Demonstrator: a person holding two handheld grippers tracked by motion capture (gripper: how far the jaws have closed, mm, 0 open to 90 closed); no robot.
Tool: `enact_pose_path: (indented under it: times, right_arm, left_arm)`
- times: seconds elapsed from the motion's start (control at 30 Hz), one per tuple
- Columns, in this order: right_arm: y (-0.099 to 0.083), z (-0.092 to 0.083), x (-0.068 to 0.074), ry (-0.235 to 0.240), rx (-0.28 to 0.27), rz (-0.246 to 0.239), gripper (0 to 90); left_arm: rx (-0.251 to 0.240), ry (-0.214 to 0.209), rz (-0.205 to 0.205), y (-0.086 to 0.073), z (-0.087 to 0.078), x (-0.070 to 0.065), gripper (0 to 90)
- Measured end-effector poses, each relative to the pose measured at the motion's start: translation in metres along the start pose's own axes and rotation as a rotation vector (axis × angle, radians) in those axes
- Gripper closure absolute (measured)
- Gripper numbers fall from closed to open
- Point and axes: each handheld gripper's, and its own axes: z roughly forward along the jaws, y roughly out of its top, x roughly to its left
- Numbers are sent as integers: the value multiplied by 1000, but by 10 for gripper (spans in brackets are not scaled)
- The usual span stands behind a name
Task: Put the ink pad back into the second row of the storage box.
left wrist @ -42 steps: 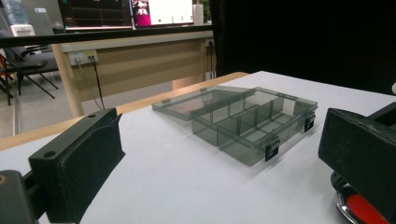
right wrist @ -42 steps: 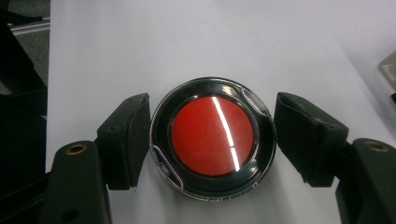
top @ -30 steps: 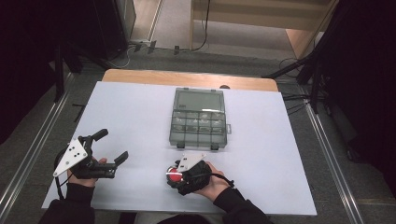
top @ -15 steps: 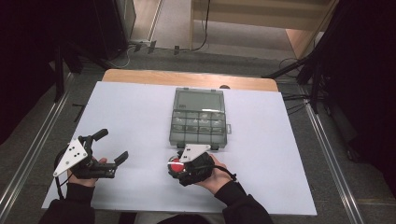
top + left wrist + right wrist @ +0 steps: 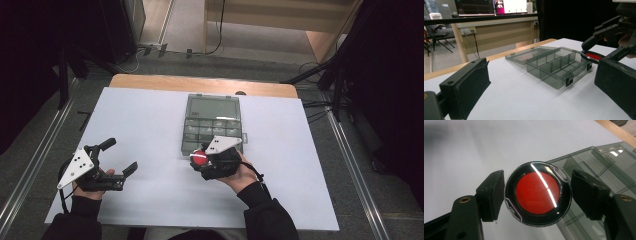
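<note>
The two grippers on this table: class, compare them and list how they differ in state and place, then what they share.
The right gripper is shut on a round red-centred disc; the left gripper stands open with nothing between its jaws. The right gripper is held by the near edge of the open grey compartment box; the left gripper sits well away from it. Both are black, hand-held and two-jawed.
</note>
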Motion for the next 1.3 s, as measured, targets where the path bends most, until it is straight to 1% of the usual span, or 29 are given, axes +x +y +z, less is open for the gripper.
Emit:
enact_pose_path:
  times: [0.07, 0.1, 0.13, 0.2, 0.5, 0.53, 0.57, 0.63, 0.7, 0.73, 0.77, 0.8, 0.87, 0.9, 0.97, 1.0, 1.03, 1.07, 1.1, 1.17, 1.2, 1.23, 1.27, 1.3]
  right_arm:
    - [-1, 2, -5, -5, 1, 14, 310]
    - [-1, 2, -5, -5, 1, 14, 310]
    - [-1, 3, -7, -4, 1, 26, 310]
    - [-2, 5, -12, -20, 5, 44, 310]
    - [-7, 13, -25, -56, 30, 82, 310]
    - [-8, 14, -27, -72, 35, 84, 310]
    - [-8, 14, -27, -72, 35, 84, 310]
    - [-9, 15, -31, -97, 44, 97, 310]
    - [-9, 15, -32, -103, 48, 101, 309]
    - [-10, 16, -33, -107, 52, 109, 310]
    - [-11, 17, -36, -123, 62, 122, 310]
    - [-11, 17, -36, -123, 62, 122, 310]
    - [-13, 18, -39, -134, 64, 139, 310]
    - [-13, 18, -43, -150, 63, 147, 310]
    - [-14, 18, -44, -156, 66, 156, 310]
    - [-15, 18, -46, -176, 74, 169, 310]
    - [-16, 18, -48, -182, 78, 174, 310]
    - [-16, 18, -48, -182, 78, 174, 310]
    - [-16, 19, -49, -193, 89, 186, 310]
    - [-17, 19, -51, -208, 90, 201, 309]
    - [-17, 19, -51, -208, 90, 201, 309]
    - [-17, 19, -52, -240, 89, 224, 307]
    - [-18, 18, -53, -248, 78, 242, 288]
    - [-19, 17, -54, -242, 58, 267, 182]
  left_arm:
    - [1, 0, 0, 0, 0, 0, 0]
    - [1, 1, 0, 0, 0, 0, 0]
    - [0, 0, 0, 0, 0, 0, 0]
    - [0, 0, -1, 0, 0, 0, 0]
    - [2, -1, 0, 0, 1, 0, 0]
    - [2, -2, 1, 0, 1, 0, 0]
    - [2, -2, 1, 0, 1, 0, 0]
    - [2, -2, 0, 0, 1, 0, 0]
    - [2, -2, -1, 0, 1, 0, 0]
    - [2, -3, 1, 0, 1, 0, 0]
    - [2, -3, 2, 0, 1, 0, 0]
    - [2, -3, 2, 0, 1, 0, 0]
    - [3, -3, 2, 0, 1, 0, 0]
    - [2, -4, 1, 0, 1, 0, 0]
    - [3, -4, 2, 0, 1, 0, 0]
    - [3, -4, 2, 0, 1, 0, 0]
    - [3, -4, 2, 0, 1, 0, 0]
    - [3, -4, 2, 0, 1, 0, 0]
    - [3, -4, 3, 0, 1, 0, 0]
    - [4, -5, 2, 0, 1, 0, 0]
    - [4, -5, 2, 0, 1, 0, 0]
    - [8, -6, 2, 0, 1, 0, 0]
    - [9, -6, 2, 0, 1, 0, 0]
    - [8, -6, 2, 0, 1, 0, 0]
